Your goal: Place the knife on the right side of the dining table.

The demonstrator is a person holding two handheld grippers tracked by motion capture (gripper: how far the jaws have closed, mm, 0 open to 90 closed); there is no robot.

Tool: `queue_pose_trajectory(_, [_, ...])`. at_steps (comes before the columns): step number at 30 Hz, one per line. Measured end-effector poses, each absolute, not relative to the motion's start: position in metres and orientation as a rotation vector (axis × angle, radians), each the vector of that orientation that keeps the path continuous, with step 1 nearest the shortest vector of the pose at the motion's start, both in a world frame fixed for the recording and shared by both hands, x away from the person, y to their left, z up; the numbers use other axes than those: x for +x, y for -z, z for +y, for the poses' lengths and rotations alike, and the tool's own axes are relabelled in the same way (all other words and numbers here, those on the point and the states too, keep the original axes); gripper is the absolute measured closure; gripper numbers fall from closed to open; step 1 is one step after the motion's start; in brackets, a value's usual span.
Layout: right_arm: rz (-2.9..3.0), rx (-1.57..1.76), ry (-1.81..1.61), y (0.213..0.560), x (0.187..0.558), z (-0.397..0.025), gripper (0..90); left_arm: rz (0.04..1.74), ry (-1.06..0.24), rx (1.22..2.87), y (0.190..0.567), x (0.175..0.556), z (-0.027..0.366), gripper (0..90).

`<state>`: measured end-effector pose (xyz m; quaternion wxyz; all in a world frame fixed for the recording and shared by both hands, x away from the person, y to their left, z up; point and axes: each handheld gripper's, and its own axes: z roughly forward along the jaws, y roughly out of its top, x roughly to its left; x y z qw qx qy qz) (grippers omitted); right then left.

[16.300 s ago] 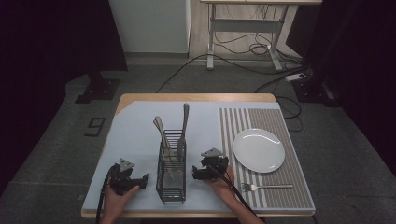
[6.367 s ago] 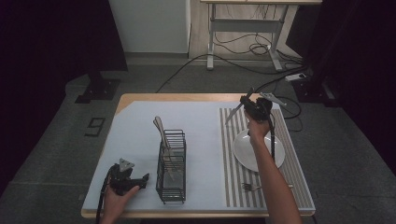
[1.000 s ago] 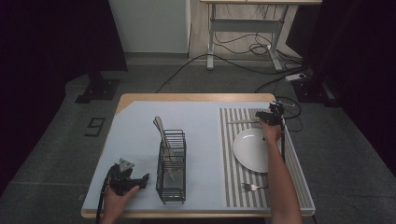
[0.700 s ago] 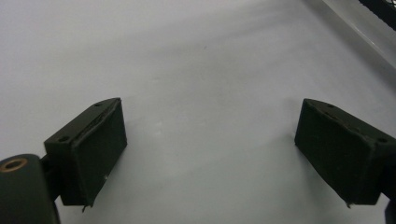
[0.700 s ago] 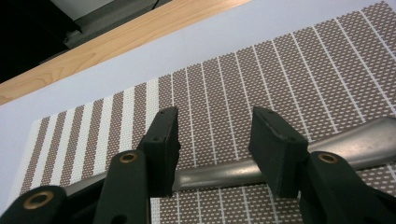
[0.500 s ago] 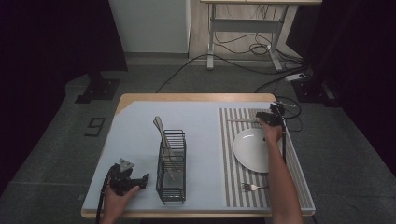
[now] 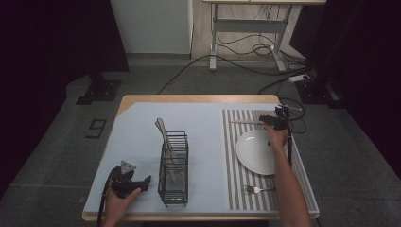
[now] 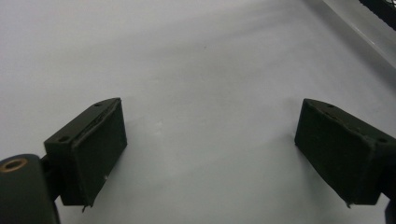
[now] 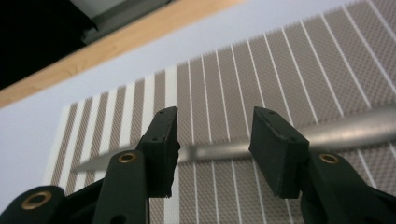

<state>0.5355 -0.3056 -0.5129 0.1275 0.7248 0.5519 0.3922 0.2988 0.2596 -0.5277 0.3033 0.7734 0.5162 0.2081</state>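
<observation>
Dim surroundings, evenly lit table [image 7: 208, 113], soft shadows

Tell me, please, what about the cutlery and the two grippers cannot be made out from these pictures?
- Silver knife on the striped placemat: the right gripper hides its middle in the right gripper view, and the frame's edge cuts off its handle.
- Utensil in the black wire caddy: too small in the high view to identify.
- Left gripper: open jaws, nothing between them.

Place: a lab or recording studio | Shown by: black curtains [image 7: 56, 42] hung around, cables [image 7: 246, 47] strewn on grey floor, bare desk frame [image 7: 248, 33], table [image 7: 198, 99] set for recording
</observation>
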Motion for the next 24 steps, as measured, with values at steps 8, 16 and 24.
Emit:
queue_pose_trajectory(8, [1.596,2.148,-1.143,0.519,0.535,-0.313,50.9,1.368,-0.551,2.05,0.528,0.299,0.26,8.6])
queue_pose_trajectory(16, [1.586,2.145,-1.149,0.521,0.536,-0.313,50.0,1.368,-0.551,2.049,0.528,0.299,0.26,8.6])
queue_pose_trajectory(24, [1.613,2.086,-1.184,0.51,0.525,-0.305,49.2,1.368,-0.551,2.049,0.528,0.299,0.26,8.6])
